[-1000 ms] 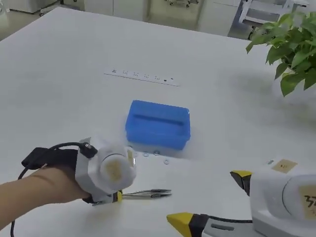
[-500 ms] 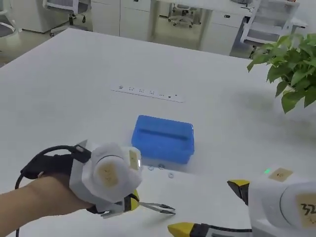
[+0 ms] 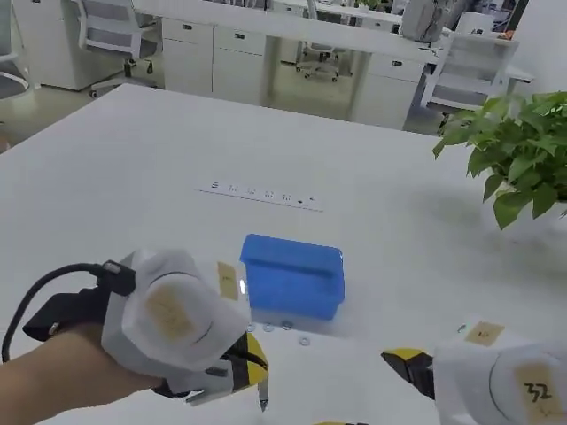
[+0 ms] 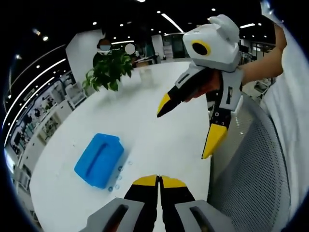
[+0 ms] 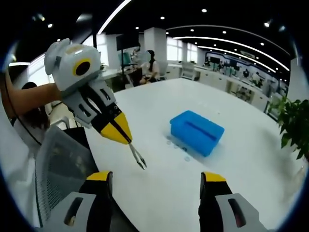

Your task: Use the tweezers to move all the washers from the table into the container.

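Observation:
My left gripper (image 3: 252,365) sits at the lower left of the head view, shut on slim metal tweezers (image 3: 263,400) whose tips point down at the white table. In the right gripper view the tweezers (image 5: 137,157) stick out of its yellow jaws. The blue container (image 3: 292,274) stands just beyond, with three small washers (image 3: 286,327) on the table along its near side. My right gripper (image 5: 157,178) is open and holds nothing, low at the right, apart from the container (image 5: 197,131) and the washers (image 5: 187,158).
A white power strip (image 3: 261,193) lies behind the container. A green potted plant (image 3: 514,150) stands at the far right. A small tan label (image 3: 485,333) rests on the table near the right gripper. Chairs and desks stand beyond the far edge.
The left gripper has turned the tweezers from lying level and pointing right to pointing down at the table. The head camera has tilted up, showing more of the room.

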The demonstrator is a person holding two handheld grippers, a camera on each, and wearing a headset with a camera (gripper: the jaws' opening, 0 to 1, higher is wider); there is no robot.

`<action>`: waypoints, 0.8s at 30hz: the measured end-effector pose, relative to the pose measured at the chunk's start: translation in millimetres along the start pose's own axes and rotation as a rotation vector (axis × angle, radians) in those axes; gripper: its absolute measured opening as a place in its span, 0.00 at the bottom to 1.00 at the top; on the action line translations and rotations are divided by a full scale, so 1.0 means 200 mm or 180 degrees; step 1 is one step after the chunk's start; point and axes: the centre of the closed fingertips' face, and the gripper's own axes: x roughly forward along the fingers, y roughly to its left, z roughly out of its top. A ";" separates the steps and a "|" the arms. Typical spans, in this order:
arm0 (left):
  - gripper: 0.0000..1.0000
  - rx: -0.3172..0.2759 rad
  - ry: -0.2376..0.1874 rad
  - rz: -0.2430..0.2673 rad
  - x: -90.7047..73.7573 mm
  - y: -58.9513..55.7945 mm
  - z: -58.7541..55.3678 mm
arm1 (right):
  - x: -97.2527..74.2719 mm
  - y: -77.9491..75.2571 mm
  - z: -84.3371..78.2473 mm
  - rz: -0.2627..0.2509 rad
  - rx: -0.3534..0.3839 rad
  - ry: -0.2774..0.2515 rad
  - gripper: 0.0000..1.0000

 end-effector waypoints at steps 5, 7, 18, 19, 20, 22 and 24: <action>0.00 0.0106 -0.0104 -0.0170 -0.11 -0.05 0.10 | 0.03 0.17 0.13 0.0713 -0.0239 -0.0089 0.39; 0.00 0.0200 -0.0072 -0.0230 -0.16 -0.06 0.13 | 0.03 0.22 0.16 0.0872 -0.0420 -0.0059 0.33; 0.00 0.0392 -0.0165 -0.0476 -0.29 -0.14 0.28 | 0.02 0.35 0.24 0.1167 -0.0866 -0.0072 0.14; 0.00 0.0394 -0.0178 -0.0482 -0.30 -0.14 0.29 | 0.02 0.35 0.24 0.1168 -0.0894 -0.0074 0.11; 0.00 0.0394 -0.0179 -0.0495 -0.30 -0.15 0.30 | 0.02 0.35 0.24 0.1159 -0.0920 -0.0086 0.08; 0.00 0.0406 -0.0181 -0.0506 -0.30 -0.16 0.30 | 0.01 0.36 0.24 0.1160 -0.0979 -0.0126 0.05; 0.00 0.0396 -0.0189 -0.0504 -0.31 -0.16 0.31 | 0.00 0.36 0.24 0.1145 -0.1003 -0.0124 0.05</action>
